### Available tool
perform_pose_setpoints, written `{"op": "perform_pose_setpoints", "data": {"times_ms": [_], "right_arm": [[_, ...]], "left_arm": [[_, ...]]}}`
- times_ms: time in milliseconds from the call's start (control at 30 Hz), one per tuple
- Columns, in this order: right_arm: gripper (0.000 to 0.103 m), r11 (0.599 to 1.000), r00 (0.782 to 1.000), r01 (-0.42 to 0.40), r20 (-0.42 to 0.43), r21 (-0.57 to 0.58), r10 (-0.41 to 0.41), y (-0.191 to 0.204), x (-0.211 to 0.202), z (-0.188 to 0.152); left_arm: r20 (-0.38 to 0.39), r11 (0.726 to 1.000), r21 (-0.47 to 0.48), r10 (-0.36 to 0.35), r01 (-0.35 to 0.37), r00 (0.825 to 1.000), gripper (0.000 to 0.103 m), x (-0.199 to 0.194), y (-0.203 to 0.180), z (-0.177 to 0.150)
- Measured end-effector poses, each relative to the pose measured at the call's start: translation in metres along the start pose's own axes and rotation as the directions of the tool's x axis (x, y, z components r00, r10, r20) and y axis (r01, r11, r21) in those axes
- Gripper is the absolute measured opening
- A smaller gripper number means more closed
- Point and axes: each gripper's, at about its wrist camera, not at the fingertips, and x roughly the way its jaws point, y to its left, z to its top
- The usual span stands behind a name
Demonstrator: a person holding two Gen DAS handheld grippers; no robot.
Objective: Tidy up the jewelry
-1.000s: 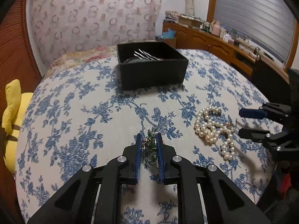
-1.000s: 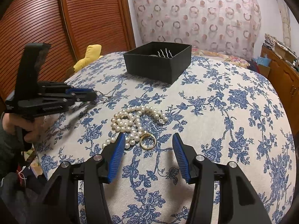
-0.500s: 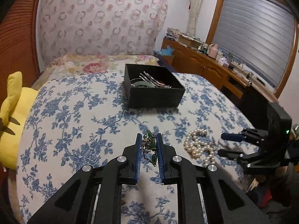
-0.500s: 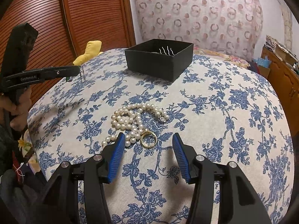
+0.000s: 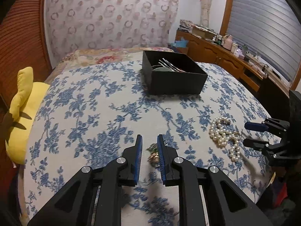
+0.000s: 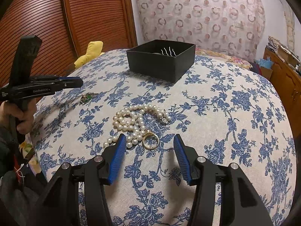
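My left gripper (image 5: 149,141) is open a little and holds nothing. A green and gold jewelry piece (image 5: 153,153) lies on the blue floral cloth below it, also in the right wrist view (image 6: 87,97). My left gripper (image 6: 75,82) hovers above and left of that piece. My right gripper (image 6: 148,141) is open and empty, just above a gold ring (image 6: 150,141) and a pearl necklace (image 6: 135,120). The black box (image 5: 173,75) at the far side holds silver hairpins (image 5: 167,66).
A yellow plush toy (image 5: 22,113) sits at the left edge of the bed. A wooden dresser (image 5: 235,64) with small items runs along the right wall. A slatted wooden door (image 6: 56,28) stands at the left.
My left gripper has opened and the green and gold piece has dropped out of it onto the cloth. My right gripper has stayed in place, open.
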Motion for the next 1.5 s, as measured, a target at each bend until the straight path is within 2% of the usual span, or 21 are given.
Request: {"op": "perform_pose_setpoints", "data": {"times_ms": [367,600,700,900,1100,1133,1300,1500], "right_arm": [[0.055,0.999,1.000,-0.012,0.016,-0.035,0.013,0.016,-0.002,0.006],[0.055,0.999,1.000,-0.014,0.011,-0.037,0.015,0.016,-0.002,0.004],[0.055,0.999,1.000,-0.018,0.010,-0.035,0.018,0.017,-0.002,0.003],[0.055,0.998,0.999,-0.035,0.004,-0.059,0.035,0.026,0.001,0.007],[0.054,0.988,0.995,-0.096,0.008,-0.118,0.098,0.053,0.014,0.034],[0.048,0.985,0.993,-0.116,0.005,-0.126,0.117,0.058,0.017,0.039],[0.031,0.970,0.982,-0.186,-0.047,-0.155,0.181,0.086,0.049,0.067],[0.029,0.967,0.977,-0.192,-0.129,-0.169,0.172,0.111,0.085,0.079]], "left_arm": [[-0.066,0.999,0.014,-0.032,0.033,0.997,0.014,0.010,-0.002,-0.016],[-0.056,0.998,0.027,-0.048,0.050,0.997,0.014,0.016,-0.010,-0.010],[-0.068,0.998,0.040,-0.042,0.045,0.997,0.003,0.020,-0.012,-0.009],[-0.002,0.998,-0.005,-0.069,0.069,0.998,0.003,0.001,-0.003,-0.008],[0.058,0.996,-0.040,-0.073,0.075,0.996,0.003,-0.021,0.009,-0.002],[0.066,0.997,-0.042,-0.066,0.069,0.996,0.003,-0.024,0.011,-0.001],[0.078,0.998,-0.056,-0.039,0.043,0.996,0.003,-0.028,0.023,-0.004],[0.081,0.996,-0.079,-0.035,0.041,0.996,0.003,-0.029,0.035,-0.010]]}}
